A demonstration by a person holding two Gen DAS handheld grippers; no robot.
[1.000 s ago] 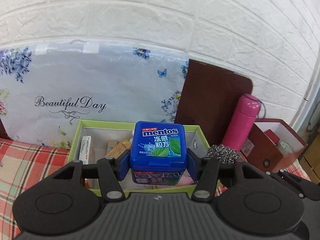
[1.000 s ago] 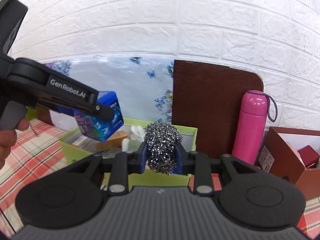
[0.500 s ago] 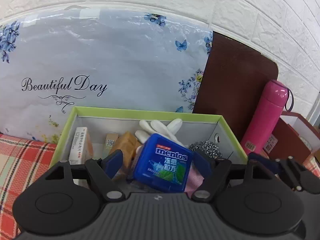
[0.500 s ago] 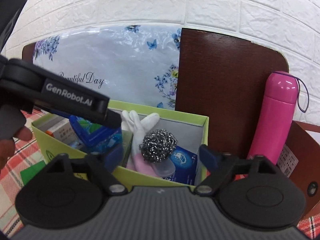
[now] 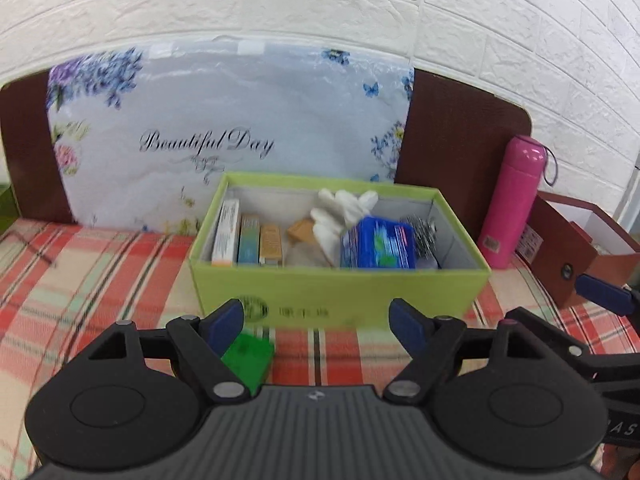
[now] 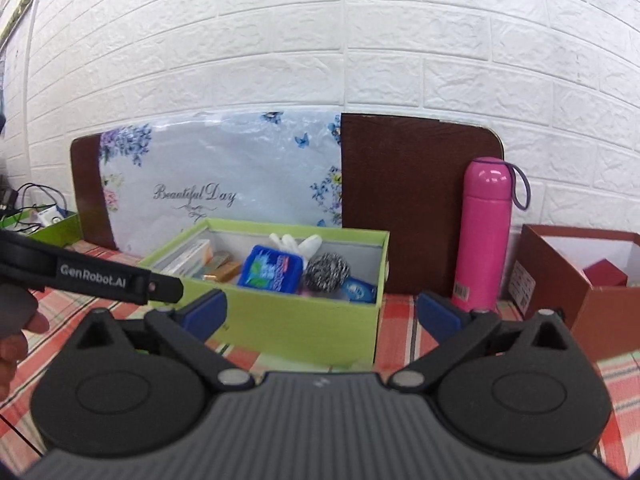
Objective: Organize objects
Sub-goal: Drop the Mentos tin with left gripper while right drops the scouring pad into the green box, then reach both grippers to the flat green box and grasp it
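A green open box [image 5: 336, 286] [image 6: 280, 322] stands on the checked cloth. In it lie a blue Mentos tub [image 5: 378, 244] [image 6: 272, 268], a steel scouring ball [image 5: 422, 234] [image 6: 326, 272], white gloves [image 5: 340, 210], and several small cartons [image 5: 248, 238]. My left gripper [image 5: 320, 320] is open and empty, in front of the box. My right gripper [image 6: 320, 312] is open and empty, also in front of the box. A small green block [image 5: 246, 360] lies on the cloth by the left gripper's left finger.
A pink flask [image 5: 514, 200] [image 6: 484, 232] stands right of the box. A red-brown open box [image 5: 584, 248] [image 6: 580, 280] is further right. A floral board [image 5: 232, 136] and a brown panel [image 6: 416, 200] lean on the brick wall. Another green box [image 6: 48, 224] sits far left.
Both grippers opened and let go: the Mentos tub and the scouring ball now lie in the green box. Both grippers have drawn back from the box.
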